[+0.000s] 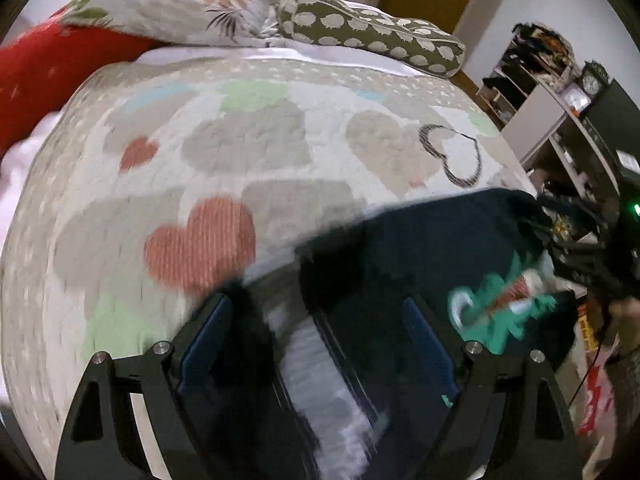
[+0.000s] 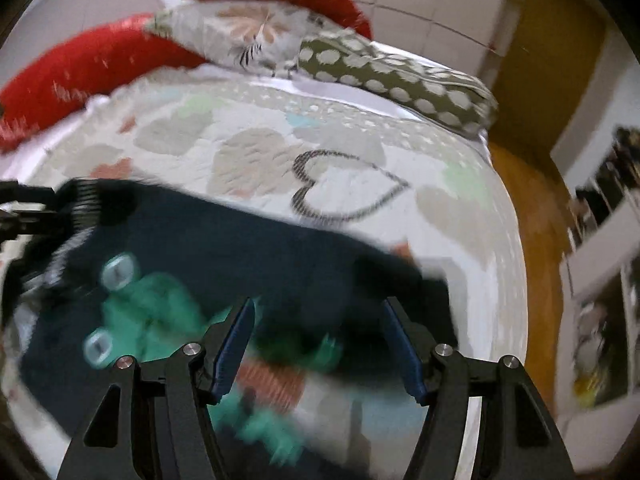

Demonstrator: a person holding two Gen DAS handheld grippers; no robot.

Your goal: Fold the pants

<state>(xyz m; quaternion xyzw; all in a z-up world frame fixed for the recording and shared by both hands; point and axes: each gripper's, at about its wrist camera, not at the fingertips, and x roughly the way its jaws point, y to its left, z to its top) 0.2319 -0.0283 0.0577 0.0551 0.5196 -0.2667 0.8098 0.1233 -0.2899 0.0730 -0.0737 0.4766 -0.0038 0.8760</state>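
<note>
Right, both sets of fingers stand spread and grasping nothing: the left gripper (image 1: 316, 344) hangs over one end of the pants (image 1: 432, 248), the right gripper (image 2: 316, 344) over the other. Dark navy cloth with a green frog print (image 2: 160, 316), lying across the near side of the bed (image 2: 460, 208), on the heart-patterned quilt (image 1: 240, 148). Blur hides the edges, but it's probably the waistband nearest the left gripper. Soft, light, floppy stuff; it'll sag, so pinch corners or hems, not the middle. Pillows (image 1: 360, 28) sit far off.
</note>
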